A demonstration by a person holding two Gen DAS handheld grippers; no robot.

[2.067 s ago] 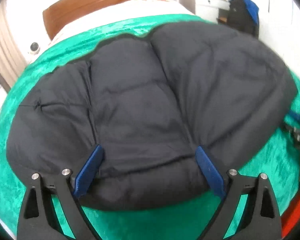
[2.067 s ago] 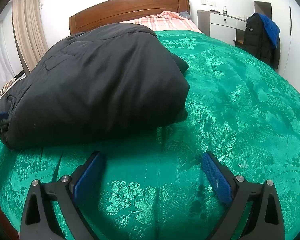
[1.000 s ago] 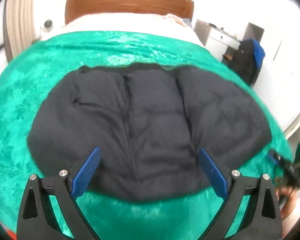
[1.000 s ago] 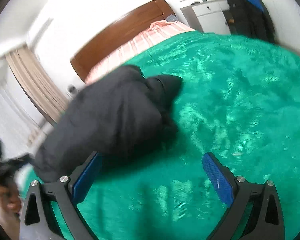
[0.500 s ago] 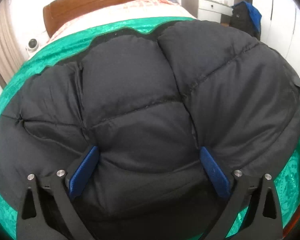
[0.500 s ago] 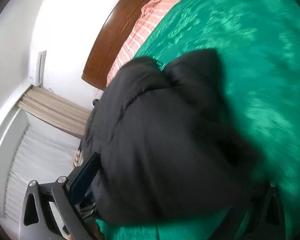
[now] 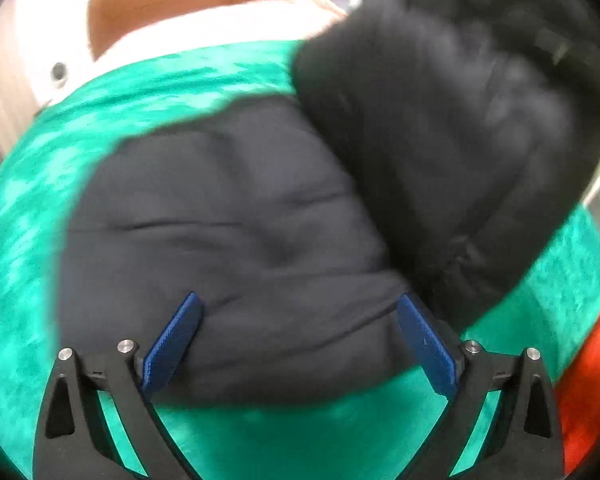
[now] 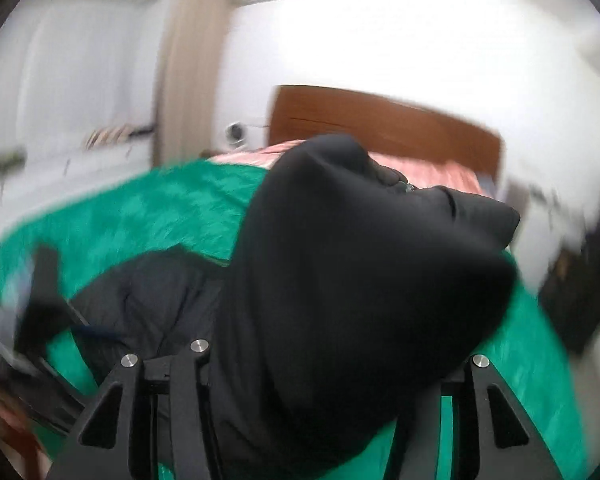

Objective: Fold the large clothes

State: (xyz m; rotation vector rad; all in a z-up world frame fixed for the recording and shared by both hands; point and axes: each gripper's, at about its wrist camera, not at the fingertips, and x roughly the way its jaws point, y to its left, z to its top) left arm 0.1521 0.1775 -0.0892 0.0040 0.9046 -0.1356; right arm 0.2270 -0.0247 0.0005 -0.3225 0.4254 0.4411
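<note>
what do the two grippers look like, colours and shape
The left gripper has two black plastic arms with triangular cut-outs and silver screw heads, each ending in a flat blue pad. The right gripper shows the same black frame, cut-outs and silver screws, but its pads are hidden by black fabric. No cables, markings or sleeves are clearly visible.

No words, numbers, labels or signs to read anywhere. Both views too blurry for small print.
</note>
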